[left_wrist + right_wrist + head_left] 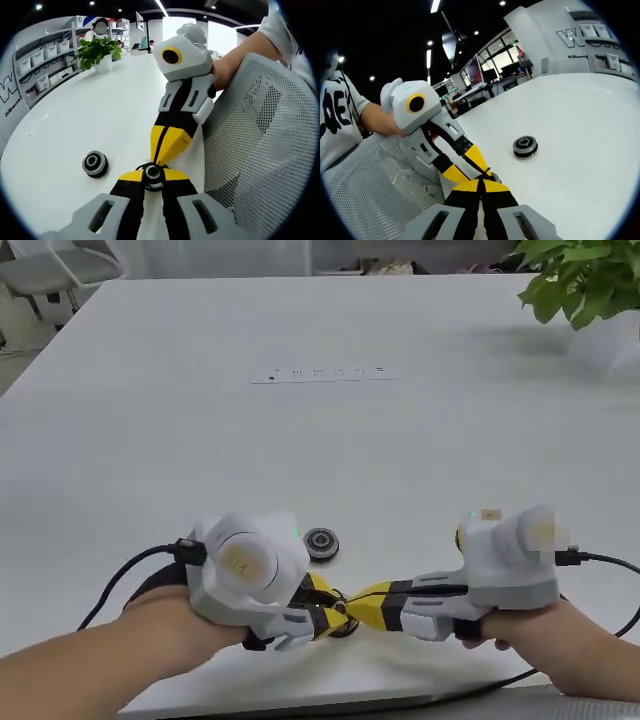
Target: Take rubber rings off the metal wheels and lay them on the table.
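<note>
Left gripper [153,179], at the table's [400,440] near edge, is clamped on a wheel [152,172]. Right gripper [161,159] has its jaws together at that wheel's rim; whether they grip anything cannot be told. A second wheel [321,543] lies flat just beyond. Judged: wheels stiff and heavy, rings [93,174] soft and stretchy, best pinched at the outer edge.

White, matt surface [430,450]. Carries one small black-rimmed metal wheel [321,543], lying flat near the front edge. Holds a white socket strip [325,373] farther back, about mid-width. Bears a potted plant [585,285] at the far right corner.
</note>
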A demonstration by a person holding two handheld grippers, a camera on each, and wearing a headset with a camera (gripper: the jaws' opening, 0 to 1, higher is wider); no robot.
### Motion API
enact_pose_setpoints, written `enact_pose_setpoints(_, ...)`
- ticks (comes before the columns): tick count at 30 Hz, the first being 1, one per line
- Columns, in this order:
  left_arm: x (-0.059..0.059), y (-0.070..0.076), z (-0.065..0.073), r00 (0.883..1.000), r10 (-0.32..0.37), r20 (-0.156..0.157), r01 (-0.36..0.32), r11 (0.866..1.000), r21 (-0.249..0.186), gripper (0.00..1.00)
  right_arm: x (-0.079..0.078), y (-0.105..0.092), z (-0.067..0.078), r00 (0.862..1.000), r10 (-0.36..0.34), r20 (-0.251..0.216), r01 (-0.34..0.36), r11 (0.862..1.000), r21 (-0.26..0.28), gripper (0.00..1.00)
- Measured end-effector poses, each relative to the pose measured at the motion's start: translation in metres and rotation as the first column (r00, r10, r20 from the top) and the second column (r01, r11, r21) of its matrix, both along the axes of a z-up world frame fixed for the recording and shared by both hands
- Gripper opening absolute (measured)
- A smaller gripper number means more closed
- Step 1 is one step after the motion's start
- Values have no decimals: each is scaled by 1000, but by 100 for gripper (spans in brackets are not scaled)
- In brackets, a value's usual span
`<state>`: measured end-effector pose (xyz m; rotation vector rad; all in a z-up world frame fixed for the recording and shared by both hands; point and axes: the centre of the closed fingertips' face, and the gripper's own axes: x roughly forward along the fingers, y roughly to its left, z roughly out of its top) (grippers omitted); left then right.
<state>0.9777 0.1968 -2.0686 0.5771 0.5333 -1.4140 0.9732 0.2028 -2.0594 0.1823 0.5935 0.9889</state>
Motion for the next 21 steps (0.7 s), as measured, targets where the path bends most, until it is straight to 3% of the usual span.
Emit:
enact_pose_setpoints(5, 0, 0, 0, 1000, -2, -5, 2, 1000, -5, 8, 0, -1, 0, 1000, -3, 2, 3, 1000, 2, 0)
enact_pose_setpoints(11, 0, -1, 1, 999, -24, 23, 23, 1000, 8, 9, 3, -4, 4, 1000, -23, 6, 22, 1000, 20, 0)
enact_pose_setpoints(21, -4, 6, 7, 999, -34, -18, 34, 999, 22, 14, 2, -5, 7, 1000, -23, 6, 23, 999, 27, 0)
